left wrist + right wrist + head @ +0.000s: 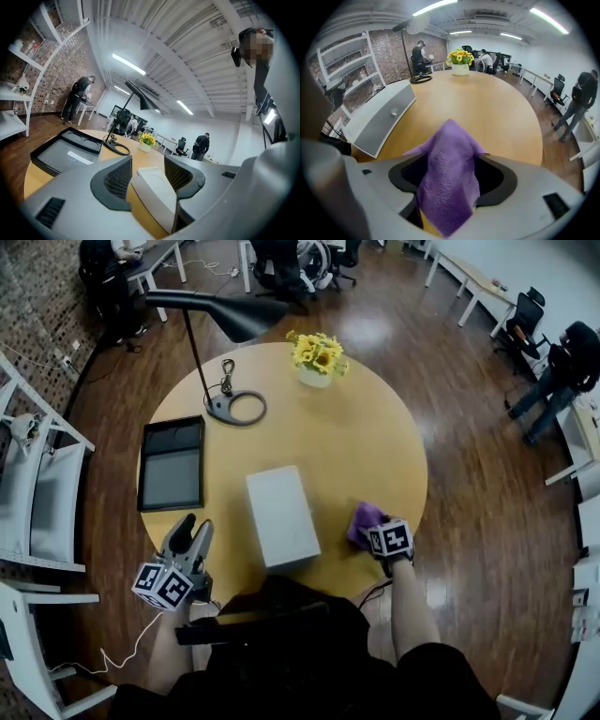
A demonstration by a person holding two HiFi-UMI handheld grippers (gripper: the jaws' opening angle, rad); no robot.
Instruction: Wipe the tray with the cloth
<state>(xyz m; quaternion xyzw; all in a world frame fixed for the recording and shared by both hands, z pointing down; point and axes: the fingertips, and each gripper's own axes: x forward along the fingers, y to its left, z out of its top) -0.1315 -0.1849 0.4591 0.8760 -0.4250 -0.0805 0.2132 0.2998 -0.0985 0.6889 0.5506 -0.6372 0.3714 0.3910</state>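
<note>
The black tray (172,466) lies at the left of the round wooden table (375,427); it also shows in the left gripper view (61,154). The purple cloth (364,519) sits bunched near the table's front right edge. My right gripper (373,531) is around it. In the right gripper view the cloth (449,173) rises in a peak between the wide jaws of that gripper (450,180), with dark gaps on both sides. My left gripper (190,532) hovers at the table's front left edge, below the tray. It (147,176) stands open and holds nothing.
A white box (281,515) lies mid-table between the two grippers. At the back stand a black lamp (234,407) and a pot of yellow flowers (317,357). White shelving (37,484) is left of the table. People stand and sit far off.
</note>
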